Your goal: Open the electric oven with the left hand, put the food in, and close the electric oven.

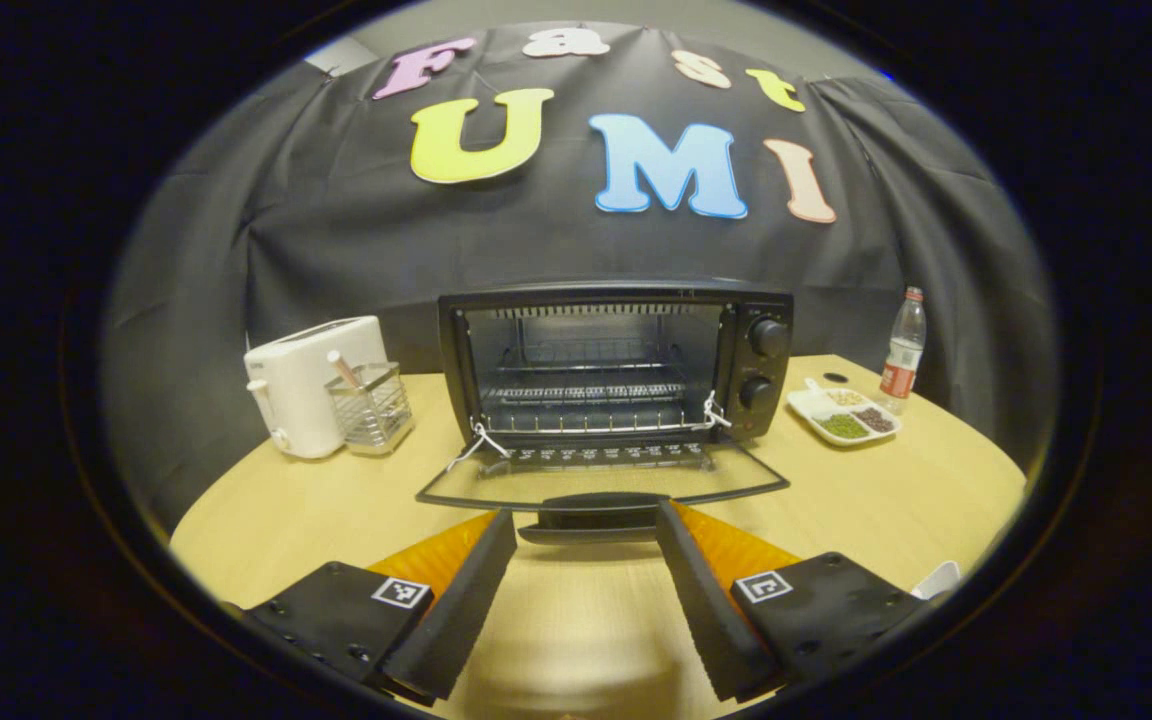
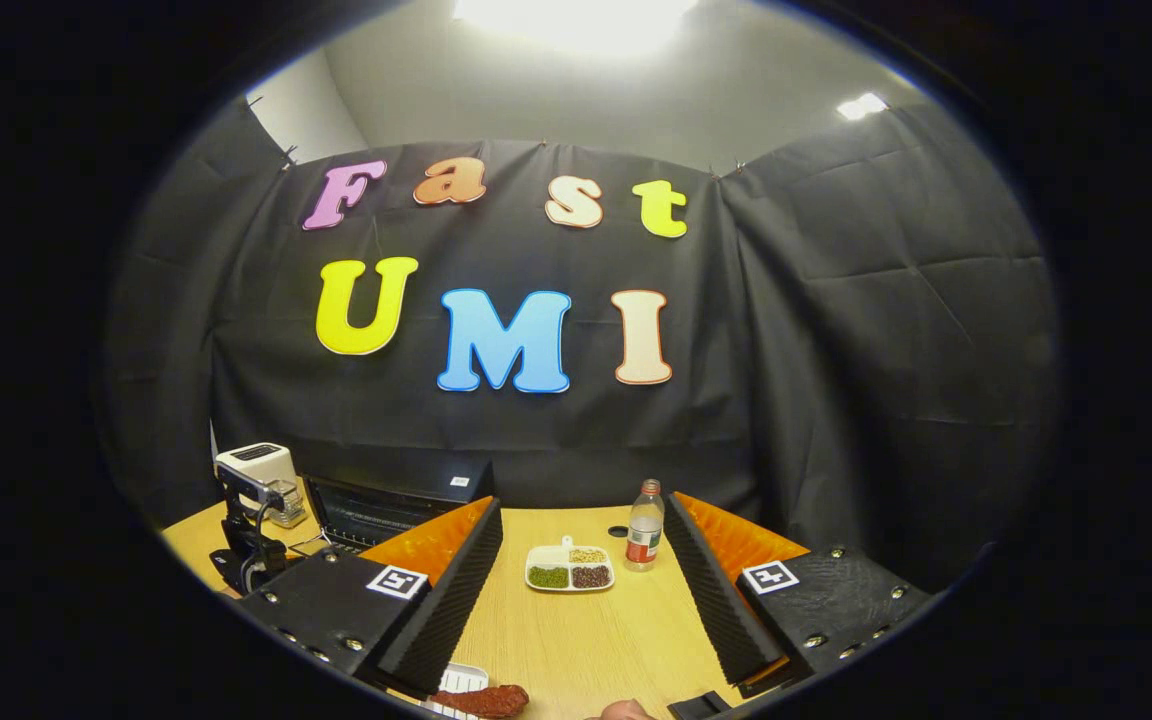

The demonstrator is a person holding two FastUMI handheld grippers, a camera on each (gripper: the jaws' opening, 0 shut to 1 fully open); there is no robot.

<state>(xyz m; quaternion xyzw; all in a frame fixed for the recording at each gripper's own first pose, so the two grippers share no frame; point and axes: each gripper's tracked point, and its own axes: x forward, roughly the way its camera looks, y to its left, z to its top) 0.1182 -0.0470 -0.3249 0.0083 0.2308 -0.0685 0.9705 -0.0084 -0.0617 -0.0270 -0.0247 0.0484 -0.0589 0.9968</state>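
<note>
- Wooden tabletop [image 1: 316, 510] under black booth cloth carries every item.
- Left gripper [image 1: 584, 530] stands spread wide and empty, its 2 fingers flanking the handle [image 1: 591, 503] of the dropped-open oven door [image 1: 601, 480].
- Behind the door, the electric oven [image 1: 616, 365] shows bare wire racks and 2 knobs [image 1: 766, 338].
- Toaster [image 1: 311, 398] and wire caddy [image 1: 371, 408] sit to its left; divided snack dish [image 1: 844, 412] and bottle [image 1: 903, 350] to its right.
- Right gripper [image 2: 581, 575] hangs wide open, empty; reddish-brown food [image 2: 481, 700] lies on a white tray [image 2: 456, 682] just beneath it.
</note>
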